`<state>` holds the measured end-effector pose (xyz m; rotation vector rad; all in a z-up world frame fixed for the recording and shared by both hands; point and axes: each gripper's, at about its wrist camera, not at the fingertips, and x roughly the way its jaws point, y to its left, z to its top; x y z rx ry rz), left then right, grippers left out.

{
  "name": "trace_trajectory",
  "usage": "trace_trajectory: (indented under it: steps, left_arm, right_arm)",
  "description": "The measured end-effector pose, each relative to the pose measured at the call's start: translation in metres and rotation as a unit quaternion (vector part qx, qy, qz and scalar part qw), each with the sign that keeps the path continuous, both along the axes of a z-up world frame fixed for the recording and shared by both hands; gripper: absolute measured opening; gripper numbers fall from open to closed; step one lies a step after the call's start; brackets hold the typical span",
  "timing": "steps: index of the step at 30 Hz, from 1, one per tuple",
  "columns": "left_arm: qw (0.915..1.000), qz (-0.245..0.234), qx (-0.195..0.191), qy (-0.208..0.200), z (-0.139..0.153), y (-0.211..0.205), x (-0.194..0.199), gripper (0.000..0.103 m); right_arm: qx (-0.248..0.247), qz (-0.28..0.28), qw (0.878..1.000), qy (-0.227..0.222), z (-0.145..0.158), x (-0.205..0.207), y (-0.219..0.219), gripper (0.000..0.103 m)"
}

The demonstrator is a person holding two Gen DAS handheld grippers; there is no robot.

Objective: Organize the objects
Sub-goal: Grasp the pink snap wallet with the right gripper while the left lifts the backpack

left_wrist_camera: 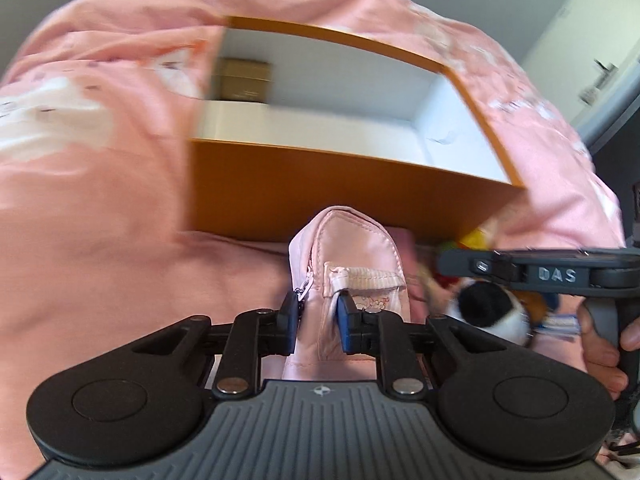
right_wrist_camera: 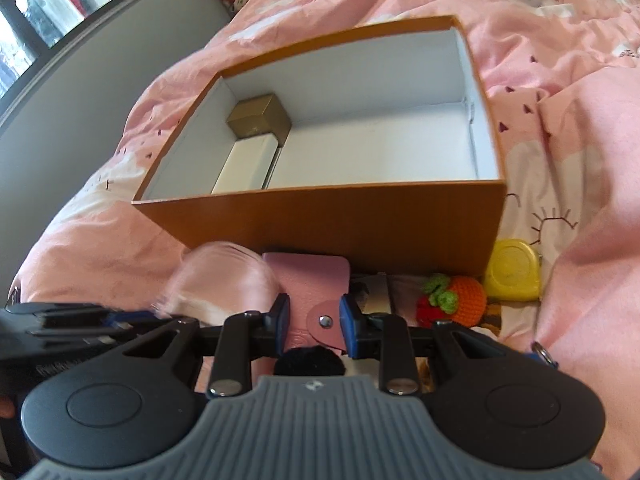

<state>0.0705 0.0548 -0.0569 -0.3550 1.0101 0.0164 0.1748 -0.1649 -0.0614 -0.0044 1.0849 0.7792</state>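
Note:
An orange box with a white inside (left_wrist_camera: 320, 184) (right_wrist_camera: 340, 216) sits on a pink bedspread. It holds a small gold box (right_wrist_camera: 260, 120) and a white box (right_wrist_camera: 248, 164) at its left end. My left gripper (left_wrist_camera: 318, 318) is shut on a pink satin pouch (left_wrist_camera: 344, 248), held just in front of the box; the pouch shows blurred in the right wrist view (right_wrist_camera: 224, 276). My right gripper (right_wrist_camera: 314, 328) has its jaws on either side of a pink snap wallet (right_wrist_camera: 312, 284) lying before the box; contact is unclear.
Beside the wallet lie a crocheted orange and red fruit toy (right_wrist_camera: 456, 300), a yellow tape measure (right_wrist_camera: 514, 276) and a black-and-white plush (left_wrist_camera: 488, 312). The pink bedspread (right_wrist_camera: 580, 140) rises in folds around the box. A grey wall and a window (right_wrist_camera: 48, 8) stand at the left.

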Motion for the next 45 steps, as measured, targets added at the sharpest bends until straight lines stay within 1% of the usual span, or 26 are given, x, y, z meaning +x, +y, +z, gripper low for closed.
trace_trajectory:
  steps: [2,4,6,8,9,10,11,13,14,15,16,17,18,22,24,25,26,27,30,31,33,34,35,38,40,45]
  left_arm:
    - [0.9997,0.021,-0.003,0.01,-0.003,0.011,-0.004,0.022]
    - [0.9991,0.036,-0.01,0.022,-0.009,0.017,-0.005,0.023]
    - [0.9985,0.046,-0.012,0.029,-0.014,0.018,-0.005,0.024]
    - [0.9982,0.049,-0.013,0.031,-0.015,0.018,-0.003,0.026]
    - [0.9981,0.051,-0.016,0.032,-0.016,0.02,-0.003,0.027]
    - [0.9978,0.052,-0.019,0.035,-0.018,0.021,-0.002,0.03]
    - [0.9975,0.053,-0.025,0.039,-0.02,0.022,-0.001,0.035]
    - [0.9969,0.055,-0.037,0.043,-0.023,0.025,-0.001,0.043]
    - [0.9967,0.056,-0.039,0.044,-0.025,0.025,-0.001,0.046]
    - [0.9965,0.057,-0.041,0.046,-0.026,0.026,0.0,0.046]
    - [0.9963,0.058,-0.043,0.046,-0.028,0.026,-0.001,0.048]
    - [0.996,0.06,-0.047,0.047,-0.028,0.027,0.0,0.048]
    - [0.9957,0.062,-0.05,0.048,-0.029,0.028,0.0,0.048]
    - [0.995,0.066,-0.056,0.051,-0.032,0.031,0.001,0.048]
    - [0.995,0.065,-0.056,0.051,-0.032,0.031,0.001,0.048]
    - [0.9951,0.065,-0.055,0.051,-0.032,0.032,0.001,0.048]
    - [0.9951,0.065,-0.055,0.051,-0.031,0.032,0.001,0.048]
    - [0.9951,0.066,-0.053,0.051,-0.031,0.032,0.001,0.048]
    - [0.9946,0.071,-0.055,0.05,-0.031,0.034,-0.001,0.047]
    - [0.9946,0.072,-0.055,0.05,-0.032,0.035,0.0,0.046]
    - [0.9948,0.073,-0.052,0.048,-0.031,0.035,-0.001,0.042]
    - [0.9951,0.073,-0.049,0.047,-0.03,0.035,-0.002,0.04]
    - [0.9953,0.072,-0.048,0.044,-0.029,0.035,-0.002,0.037]
    - [0.9958,0.071,-0.041,0.042,-0.027,0.034,-0.003,0.032]
    - [0.996,0.07,-0.039,0.039,-0.026,0.035,-0.004,0.031]
    - [0.9966,0.07,-0.042,0.015,-0.016,0.035,-0.009,0.025]
  right_arm:
    - [-0.006,0.009,1.0,0.014,-0.004,0.005,0.007,0.03]
    - [-0.017,0.015,0.999,0.031,-0.01,0.011,0.014,0.033]
    - [-0.036,0.014,0.998,0.053,-0.018,0.019,0.021,0.04]
    - [-0.049,0.023,0.996,0.076,-0.026,0.024,0.026,0.041]
    - [-0.052,0.026,0.994,0.088,-0.03,0.027,0.028,0.045]
    - [-0.052,0.028,0.993,0.101,-0.034,0.03,0.029,0.048]
    - [-0.051,0.03,0.992,0.111,-0.037,0.032,0.03,0.052]
    - [-0.056,0.034,0.99,0.126,-0.043,0.035,0.032,0.056]
    - [-0.06,0.033,0.989,0.128,-0.046,0.036,0.034,0.058]
    - [-0.062,0.034,0.989,0.129,-0.049,0.036,0.036,0.059]
    - [-0.058,0.035,0.988,0.136,-0.053,0.038,0.037,0.062]
    - [-0.049,0.032,0.987,0.149,-0.057,0.04,0.037,0.069]
    - [-0.039,0.029,0.986,0.158,-0.061,0.041,0.037,0.072]
    - [-0.027,0.034,0.987,0.153,-0.064,0.043,0.042,0.073]
    - [-0.011,0.033,0.986,0.164,-0.068,0.045,0.042,0.08]
    - [0.0,0.029,0.985,0.173,-0.07,0.047,0.042,0.08]
    - [0.008,0.027,0.983,0.179,-0.072,0.047,0.041,0.078]
    - [0.013,0.027,0.983,0.184,-0.073,0.048,0.04,0.07]
    - [0.021,0.02,0.981,0.192,-0.074,0.046,0.035,0.056]
    - [0.023,0.019,0.981,0.19,-0.072,0.045,0.033,0.053]
    - [0.029,0.01,0.981,0.189,-0.068,0.045,0.029,0.039]
    - [0.032,0.007,0.982,0.187,-0.064,0.043,0.024,0.036]
    - [0.036,0.007,0.982,0.184,-0.06,0.042,0.022,0.034]
    - [0.037,0.009,0.985,0.166,-0.051,0.038,0.021,0.034]
    - [0.035,0.014,0.988,0.148,-0.043,0.031,0.021,0.034]
    - [0.032,0.015,0.996,0.084,-0.018,0.019,0.019,0.034]
